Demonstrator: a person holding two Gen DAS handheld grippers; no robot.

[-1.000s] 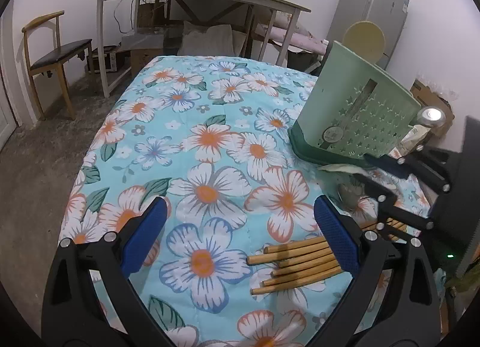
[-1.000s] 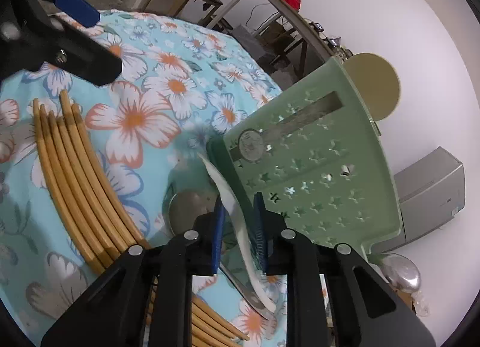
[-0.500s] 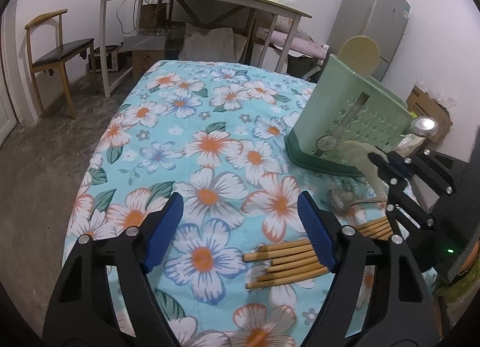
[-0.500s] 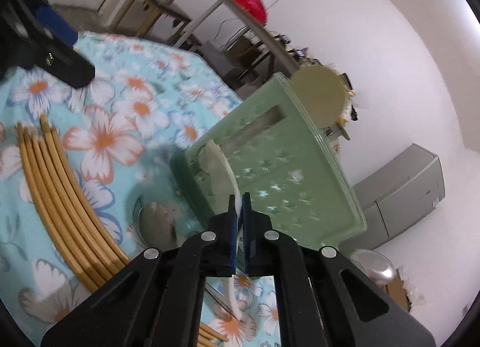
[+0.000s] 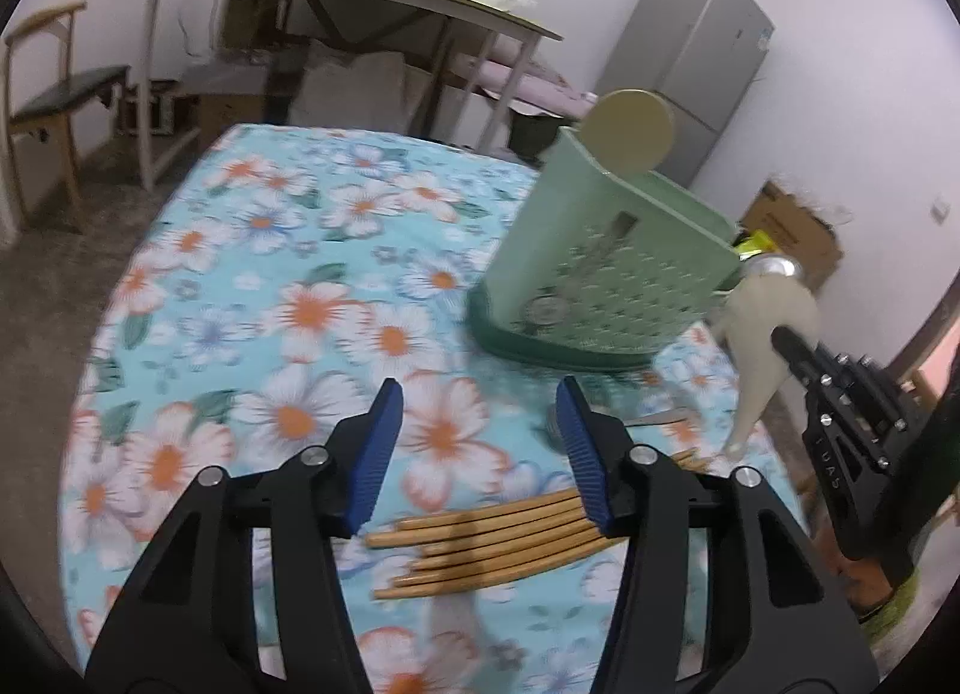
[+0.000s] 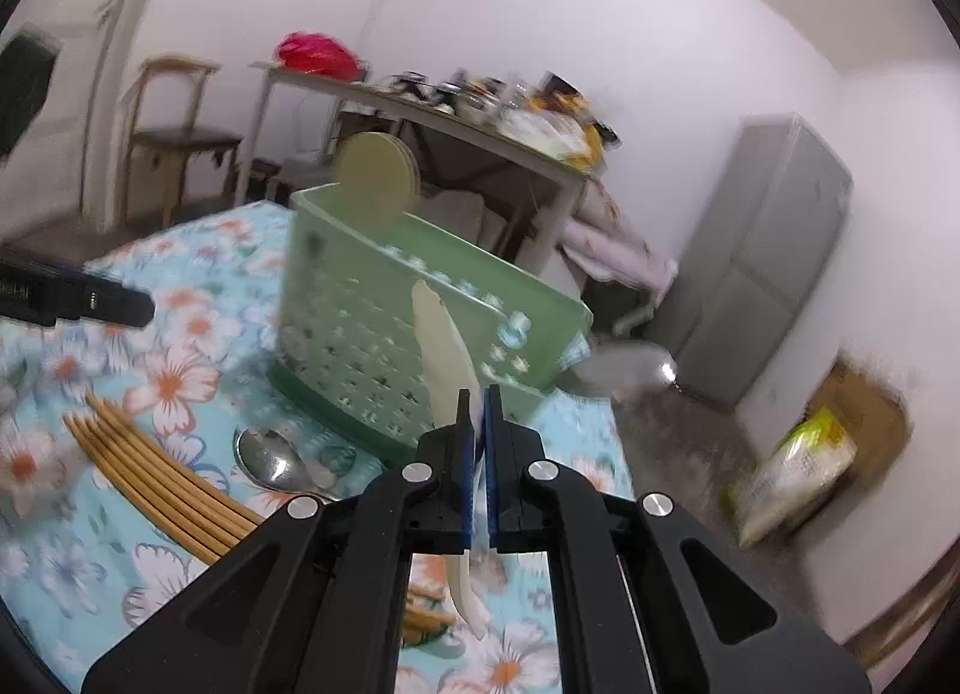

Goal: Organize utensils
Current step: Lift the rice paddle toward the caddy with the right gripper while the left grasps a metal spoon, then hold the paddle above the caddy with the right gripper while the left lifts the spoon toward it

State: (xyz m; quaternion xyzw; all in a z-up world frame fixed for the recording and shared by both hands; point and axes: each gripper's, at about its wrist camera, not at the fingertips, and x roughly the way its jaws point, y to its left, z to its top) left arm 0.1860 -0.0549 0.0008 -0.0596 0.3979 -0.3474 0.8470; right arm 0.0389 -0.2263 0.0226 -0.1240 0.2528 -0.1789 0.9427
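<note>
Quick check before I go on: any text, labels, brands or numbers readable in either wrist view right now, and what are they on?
No text reads with confidence.
Right hand-held gripper: pale lettering on its black body, too small to read.
Left hand-held gripper body: small pale marking, blurred.
Fridge: small label on the door, unreadable.
Yellow-green bag: faint print, blurred.
Green utensil holder: round sticker, illegible.

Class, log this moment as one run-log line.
right gripper: shut on white spoon, lifted | left gripper: open, empty | chopsticks, metal spoon: on tablecloth | green holder: upright
</note>
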